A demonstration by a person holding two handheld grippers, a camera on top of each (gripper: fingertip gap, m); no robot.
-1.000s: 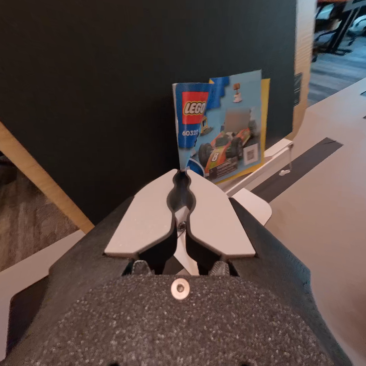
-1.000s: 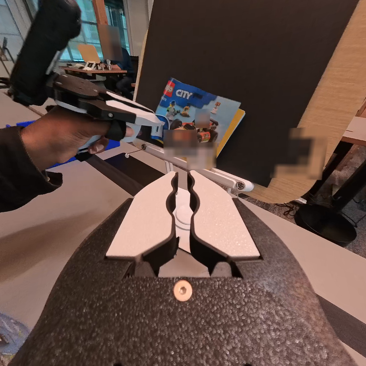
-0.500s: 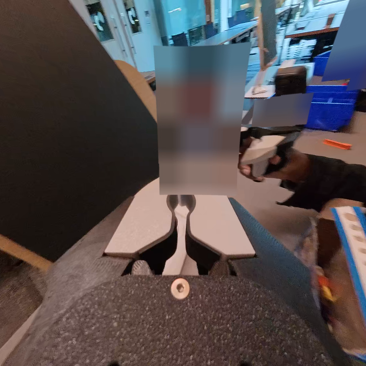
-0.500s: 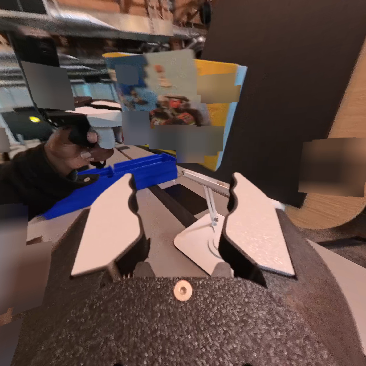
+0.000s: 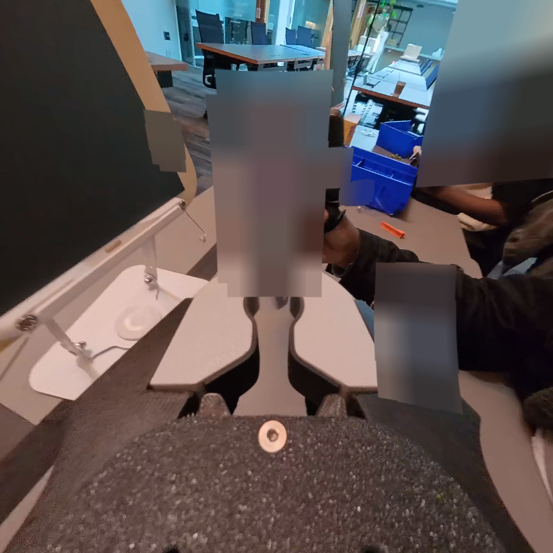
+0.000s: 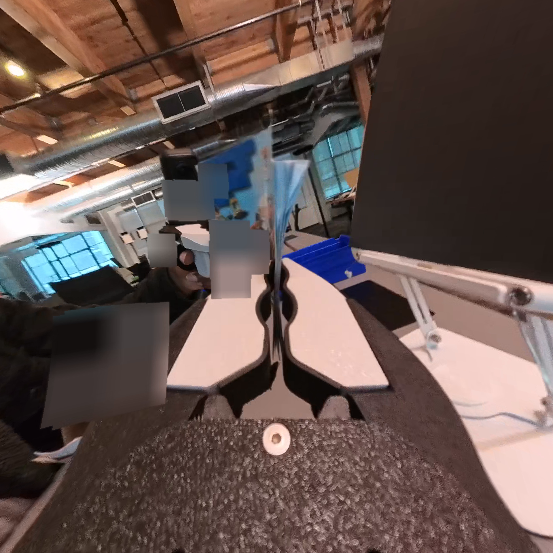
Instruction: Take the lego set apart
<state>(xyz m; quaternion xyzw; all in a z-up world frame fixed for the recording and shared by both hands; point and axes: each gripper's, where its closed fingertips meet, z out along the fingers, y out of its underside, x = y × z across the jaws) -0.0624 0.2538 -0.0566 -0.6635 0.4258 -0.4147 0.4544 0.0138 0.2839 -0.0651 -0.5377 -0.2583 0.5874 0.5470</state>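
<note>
The lego instruction booklet [image 6: 284, 194] is in the air, seen edge-on in the right wrist view with its pages fanned. My right gripper [image 6: 276, 275] is shut on its lower edge. In the left wrist view a mosaic patch covers the booklet just beyond my left gripper [image 5: 273, 302]. Its fingers stand slightly apart with grey table showing between them, and the patch hides the tips. The left gripper [image 6: 197, 251] also shows in the right wrist view, left of the booklet. The hand [image 5: 341, 236] holding the right gripper shows beside the patch.
An empty white book stand [image 5: 89, 323] stands against a black board [image 5: 59, 119]; it also shows in the right wrist view [image 6: 434, 275]. A blue bin [image 5: 383, 179] sits farther back on the grey table. A small orange piece [image 5: 392, 229] lies near it.
The booklet has left the stand, lifted by my left gripper. My right gripper opened wide, then shut on the booklet's edge. The left fingers have parted a little.
</note>
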